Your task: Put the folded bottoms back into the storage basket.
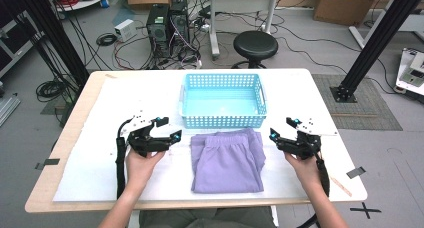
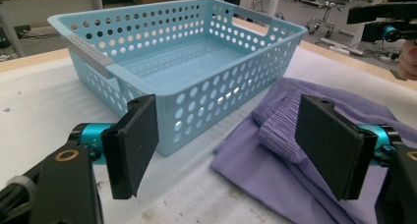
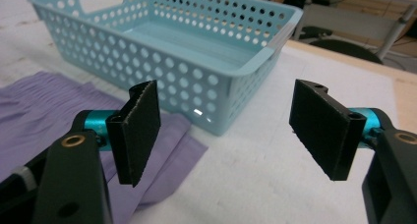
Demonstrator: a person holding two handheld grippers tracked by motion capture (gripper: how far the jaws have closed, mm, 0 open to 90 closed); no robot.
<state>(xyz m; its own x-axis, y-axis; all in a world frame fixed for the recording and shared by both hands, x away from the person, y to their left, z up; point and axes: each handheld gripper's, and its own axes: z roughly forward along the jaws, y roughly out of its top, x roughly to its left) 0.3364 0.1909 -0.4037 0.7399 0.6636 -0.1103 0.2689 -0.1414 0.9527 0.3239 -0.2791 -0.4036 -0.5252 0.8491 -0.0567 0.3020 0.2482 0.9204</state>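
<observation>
no text, label, brand or number can be read here. the one sign is a black tape cross (image 1: 364,209) stuck on the floor (image 1: 395,188), just off the bench's (image 1: 75,138) near right corner.

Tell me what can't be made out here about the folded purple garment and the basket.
- Purple garment: its underside and inner folds are hidden by its own top layer, high view.
- Garment's far part: blocked by the left hand-held gripper, left gripper view.
- Blue basket: left end cut off, right gripper view.
</observation>
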